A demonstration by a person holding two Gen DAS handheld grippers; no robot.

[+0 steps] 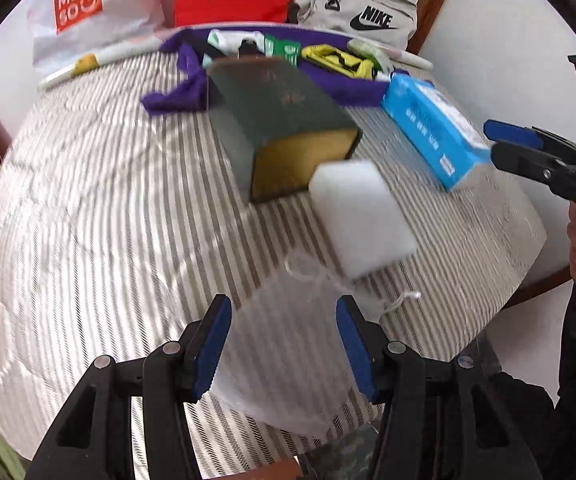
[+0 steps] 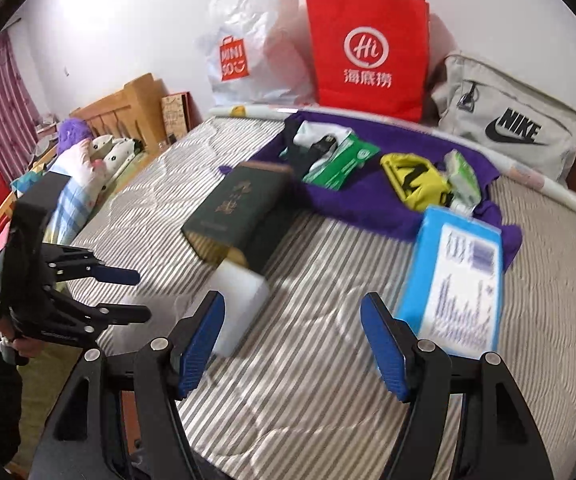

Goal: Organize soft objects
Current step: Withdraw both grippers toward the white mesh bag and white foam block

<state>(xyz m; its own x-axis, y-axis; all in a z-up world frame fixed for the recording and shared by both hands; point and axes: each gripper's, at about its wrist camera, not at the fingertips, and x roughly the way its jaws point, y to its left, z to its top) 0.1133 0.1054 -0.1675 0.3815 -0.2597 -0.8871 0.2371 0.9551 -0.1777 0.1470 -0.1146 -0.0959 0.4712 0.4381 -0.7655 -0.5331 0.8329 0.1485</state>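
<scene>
Left gripper (image 1: 283, 344): jaws spread wide, straddling a translucent drawstring pouch (image 1: 288, 312) on the striped mattress (image 1: 99, 216), apparently positioned for pickup. Right gripper (image 2: 292, 344): wide, empty. White sponge block (image 1: 362, 220) touches the open dark green box (image 1: 283, 120), apparently its container.

White wall (image 2: 127, 20) behind striped mattress (image 2: 328, 360), wooden headboard (image 2: 127, 104).

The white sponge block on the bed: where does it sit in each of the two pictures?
Left wrist view: the white sponge block lies right of centre, just in front of the dark green box's open end.
Right wrist view: the block lies left of centre, beside the right gripper's left finger.
Shared landmark: the red Haidilao bag against the wall.
</scene>
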